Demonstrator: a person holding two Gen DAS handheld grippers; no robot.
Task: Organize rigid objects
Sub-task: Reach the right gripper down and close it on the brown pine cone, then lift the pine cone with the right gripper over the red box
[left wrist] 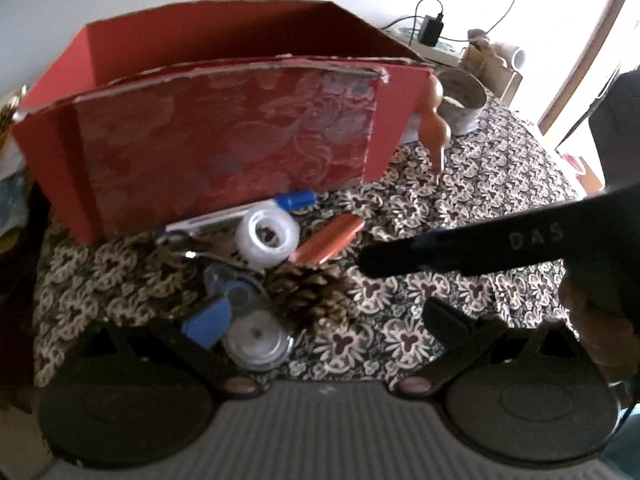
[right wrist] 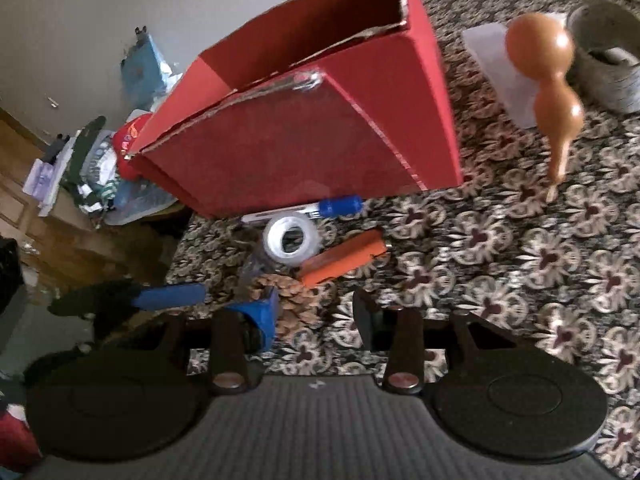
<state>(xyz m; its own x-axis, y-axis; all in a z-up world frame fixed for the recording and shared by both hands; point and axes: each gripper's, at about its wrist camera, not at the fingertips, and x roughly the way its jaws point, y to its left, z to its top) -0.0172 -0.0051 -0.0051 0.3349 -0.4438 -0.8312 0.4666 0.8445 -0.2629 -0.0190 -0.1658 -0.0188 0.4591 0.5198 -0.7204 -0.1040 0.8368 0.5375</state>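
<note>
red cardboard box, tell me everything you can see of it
The red cardboard box stands upright on the floral patterned tablecloth, open at the top with ragged, torn front edges. Its front face bears a faint pale floral print; the inside walls are plain red. A blue-capped pen lies along its base, seemingly against it. Neither tool touches it.

Red box (right wrist: 304, 136) on patterned tablecloth (right wrist: 500, 248)
</note>
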